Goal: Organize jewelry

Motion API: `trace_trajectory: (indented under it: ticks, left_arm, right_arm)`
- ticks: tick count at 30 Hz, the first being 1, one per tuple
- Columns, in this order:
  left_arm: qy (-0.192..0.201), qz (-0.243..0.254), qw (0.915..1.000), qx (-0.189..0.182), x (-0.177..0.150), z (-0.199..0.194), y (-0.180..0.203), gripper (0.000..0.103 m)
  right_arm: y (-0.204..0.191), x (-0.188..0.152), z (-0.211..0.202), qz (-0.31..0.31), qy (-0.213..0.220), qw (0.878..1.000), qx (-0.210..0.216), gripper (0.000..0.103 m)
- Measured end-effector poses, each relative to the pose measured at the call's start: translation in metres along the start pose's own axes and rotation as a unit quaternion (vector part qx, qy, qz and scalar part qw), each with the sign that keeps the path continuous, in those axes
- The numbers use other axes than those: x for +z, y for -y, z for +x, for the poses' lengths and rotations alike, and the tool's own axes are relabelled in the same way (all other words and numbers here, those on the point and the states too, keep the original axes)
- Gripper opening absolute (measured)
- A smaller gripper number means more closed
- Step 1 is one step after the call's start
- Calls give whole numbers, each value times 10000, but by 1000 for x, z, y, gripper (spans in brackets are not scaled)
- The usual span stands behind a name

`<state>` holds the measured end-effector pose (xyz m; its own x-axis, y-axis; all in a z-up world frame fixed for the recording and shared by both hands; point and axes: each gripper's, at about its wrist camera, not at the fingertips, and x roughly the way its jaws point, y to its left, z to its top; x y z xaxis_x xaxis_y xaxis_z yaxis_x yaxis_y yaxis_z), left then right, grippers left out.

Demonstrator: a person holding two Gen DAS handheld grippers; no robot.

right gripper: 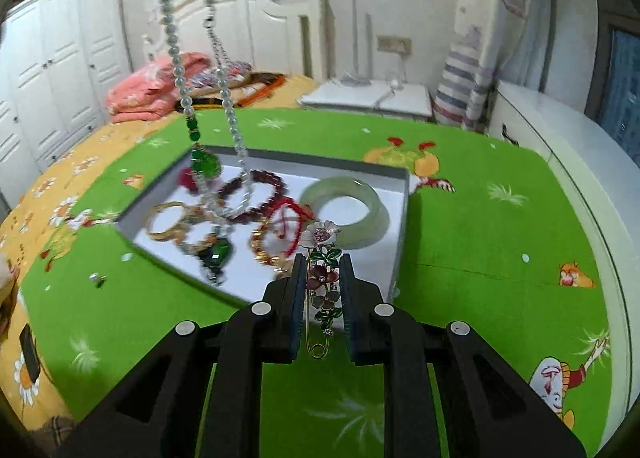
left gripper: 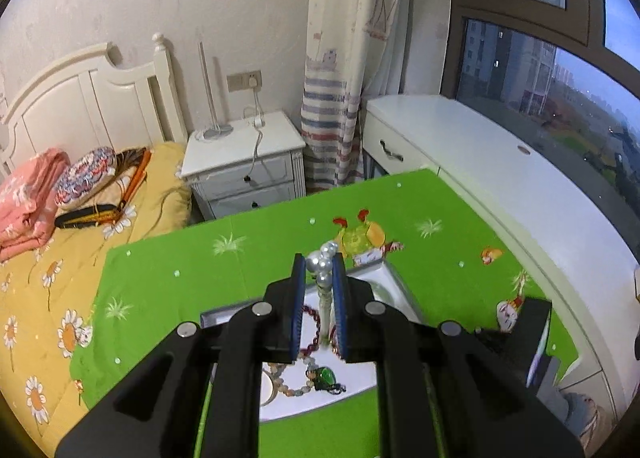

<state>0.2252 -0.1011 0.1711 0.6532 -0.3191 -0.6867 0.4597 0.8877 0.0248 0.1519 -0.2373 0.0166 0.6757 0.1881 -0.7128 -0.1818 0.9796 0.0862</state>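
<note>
My left gripper (left gripper: 319, 264) is shut on a pearl necklace (left gripper: 323, 260) and holds it high above the white jewelry tray (left gripper: 394, 286). In the right wrist view the necklace (right gripper: 180, 69) hangs from the top left down into the tray (right gripper: 400, 225), with green beads along it. My right gripper (right gripper: 323, 262) is shut on a flower brooch (right gripper: 324, 274) with a gold pin, at the tray's near edge. The tray holds a pale jade bangle (right gripper: 348, 205), a dark red bead bracelet (right gripper: 256, 193), a gold ring (right gripper: 166, 221), a red cord and a green pendant (right gripper: 216, 254).
The tray lies on a green cartoon-print cloth (right gripper: 480, 238) over a table. A small ring (right gripper: 97, 279) lies on the cloth left of the tray. A bed (left gripper: 36, 278), a white nightstand (left gripper: 244, 161) and a white desk (left gripper: 480, 161) by the window stand around.
</note>
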Motion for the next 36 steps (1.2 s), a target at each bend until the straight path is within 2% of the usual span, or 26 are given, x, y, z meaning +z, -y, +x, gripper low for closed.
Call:
trace_trajectory:
  ticks: [5, 7, 10, 12, 14, 18, 20, 21, 22, 23, 25, 27, 28, 30, 31, 32, 33, 34, 35, 36]
  left_arm:
    - [-521, -72, 9983, 234, -35, 51, -20, 13]
    - [-804, -77, 9956, 470, -53, 79, -32, 13]
    - [-1152, -187, 9917, 547, -73, 110, -51, 13]
    - [-1331, -207, 9881, 736, -85, 125, -59, 13]
    - [-1513, -298, 9848, 794, -97, 135, -66, 13]
    - [-1675, -382, 9829, 662, -116, 140, -71, 13]
    - [-1697, -398, 9827, 623, -121, 138, -70, 14]
    - [-1685, -411, 9831, 578, -123, 136, -70, 15]
    - [-1667, -411, 9836, 546, -125, 134, -70, 27]
    - [-1624, -410, 9844, 545, -126, 131, -70, 48]
    - [-1346, -390, 9878, 680, -124, 121, -71, 71]
    - [-1125, -274, 9900, 800, -119, 109, -70, 72]
    - [-995, -197, 9910, 873, -115, 99, -70, 72]
    - [-520, -46, 9922, 1132, -108, 72, -67, 80]
    - [-237, 28, 9913, 1293, -106, 56, -64, 90]
    - [166, 136, 9881, 1521, -105, 36, -61, 95]
    - [495, 217, 9836, 1720, -107, 18, -59, 97]
    - [804, 276, 9776, 1923, -110, 1, -57, 98]
    - [977, 301, 9736, 2039, -113, -10, -55, 98]
    - [1168, 325, 9685, 2174, -120, -25, -54, 98]
  right_arm:
    - [-1, -2, 32, -66, -432, 9986, -294, 17]
    - [0, -4, 38, -71, -450, 9984, -328, 18]
    - [1, -7, 40, -63, -445, 9984, -329, 18]
    - [2, -9, 38, -4, -430, 9987, -270, 18]
    - [2, -11, 38, -53, -395, 9988, -268, 19]
    - [3, -12, 34, -46, -321, 9992, -227, 22]
    - [3, -13, 30, -22, -246, 9995, -170, 31]
    - [3, -13, 28, -32, -190, 9997, -137, 33]
    - [2, -13, 26, -58, -151, 9998, -149, 38]
    - [1, -13, 24, -97, -103, 9997, -182, 41]
    - [1, -11, 20, -92, -35, 9997, -217, 41]
    - [2, -6, 9, -67, 207, 9995, -238, 41]
    - [3, 0, -5, -40, 465, 9984, -308, 41]
    - [9, 12, -32, 114, 876, 9956, -315, 41]
    - [10, 16, -43, 172, 1018, 9942, -300, 42]
    - [13, 21, -58, 225, 1216, 9919, -307, 47]
    - [12, 24, -72, 244, 1401, 9892, -341, 51]
    - [10, 26, -91, 249, 1654, 9851, -401, 61]
    - [7, 26, -104, 243, 1807, 9823, -417, 66]
    - [5, 26, -113, 242, 1906, 9805, -417, 67]
